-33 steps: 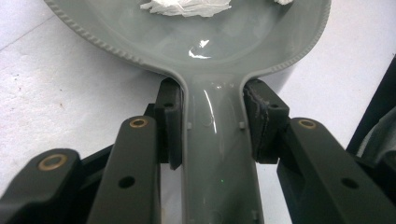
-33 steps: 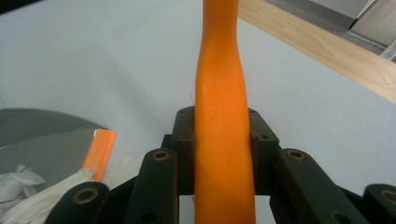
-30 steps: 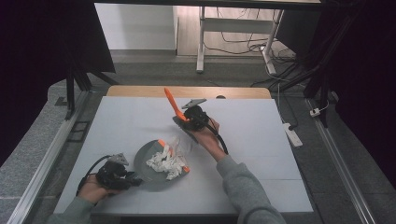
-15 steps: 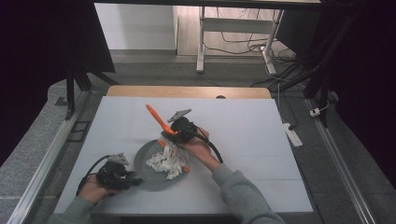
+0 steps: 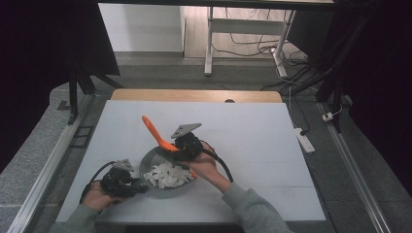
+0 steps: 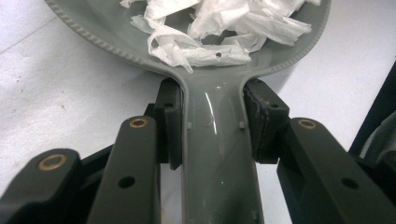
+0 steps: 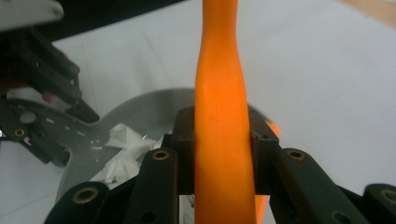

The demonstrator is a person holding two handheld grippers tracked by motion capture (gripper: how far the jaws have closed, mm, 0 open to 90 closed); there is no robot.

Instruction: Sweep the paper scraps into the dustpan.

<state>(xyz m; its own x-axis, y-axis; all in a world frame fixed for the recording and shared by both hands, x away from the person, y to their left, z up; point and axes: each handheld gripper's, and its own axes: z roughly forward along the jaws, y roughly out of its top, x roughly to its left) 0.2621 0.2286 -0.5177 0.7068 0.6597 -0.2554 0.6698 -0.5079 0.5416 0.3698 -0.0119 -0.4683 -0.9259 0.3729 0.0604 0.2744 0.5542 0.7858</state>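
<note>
A grey pan holding torn white paper sits near the table's front left. My left gripper is shut on the pan's handle, one pad on each side of it, and the paper lies just beyond. My right gripper is shut on an orange spatula and holds it tilted over the pan's far right rim, with its long end pointing up and to the back left. In the right gripper view the orange spatula runs up between the pads, with the pan and the left gripper behind it.
The white table top stretches to the right and back, with a wooden edge at the far side. A power strip lies on the floor to the right of the table.
My right gripper has carried the orange spatula leftward and nearer, from the table's middle to above the pan's rim. The left gripper and the pan have stayed put.
</note>
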